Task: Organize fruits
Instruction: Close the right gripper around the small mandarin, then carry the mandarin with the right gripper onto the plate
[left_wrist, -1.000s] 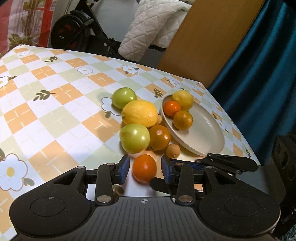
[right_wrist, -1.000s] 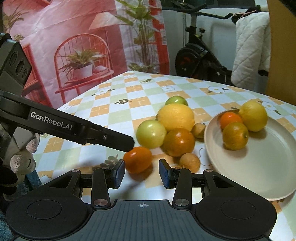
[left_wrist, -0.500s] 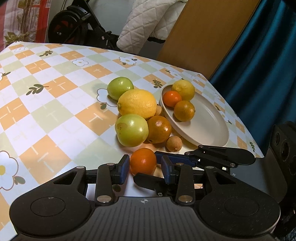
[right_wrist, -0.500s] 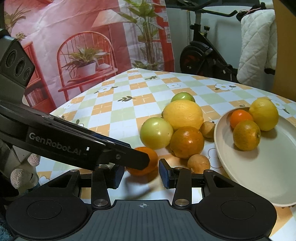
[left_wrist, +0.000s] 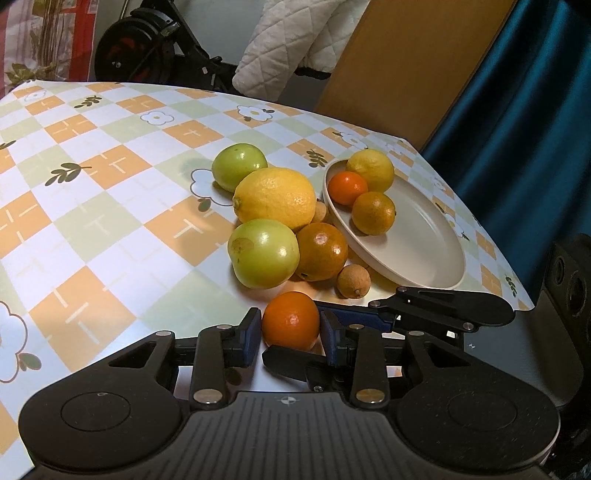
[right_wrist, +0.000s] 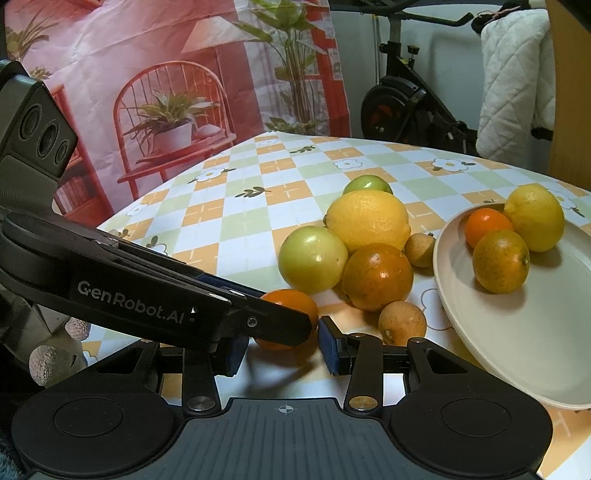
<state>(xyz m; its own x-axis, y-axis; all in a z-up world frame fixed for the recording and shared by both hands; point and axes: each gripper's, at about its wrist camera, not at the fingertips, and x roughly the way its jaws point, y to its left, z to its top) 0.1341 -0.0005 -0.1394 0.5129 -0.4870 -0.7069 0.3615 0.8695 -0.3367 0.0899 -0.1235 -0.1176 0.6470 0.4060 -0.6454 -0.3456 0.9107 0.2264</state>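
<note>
A small orange (left_wrist: 290, 314) rests on the checked tablecloth near the front edge. My left gripper (left_wrist: 290, 332) has it between its blue pads; the jaws are closing and both pads touch its sides. In the right wrist view, a left gripper finger (right_wrist: 147, 295) crosses in front of that orange (right_wrist: 291, 301). My right gripper (right_wrist: 282, 350) stands open just behind it with nothing between its pads. The cream plate (left_wrist: 424, 251) holds a lemon (left_wrist: 371, 170), a small orange (left_wrist: 347, 188) and a greenish orange (left_wrist: 373, 213).
Beside the plate lie a big lemon (left_wrist: 275, 199), two green fruits (left_wrist: 264, 258) (left_wrist: 238, 166), a dark orange (left_wrist: 322, 251) and two small brown fruits (left_wrist: 353, 282). The table edge runs close at the right, by a blue curtain (left_wrist: 517, 129). An exercise bike (right_wrist: 406, 103) stands behind.
My left gripper has slid forward so the small orange now lies between its pads, and the pads have come in against it. The right gripper has hardly moved.
</note>
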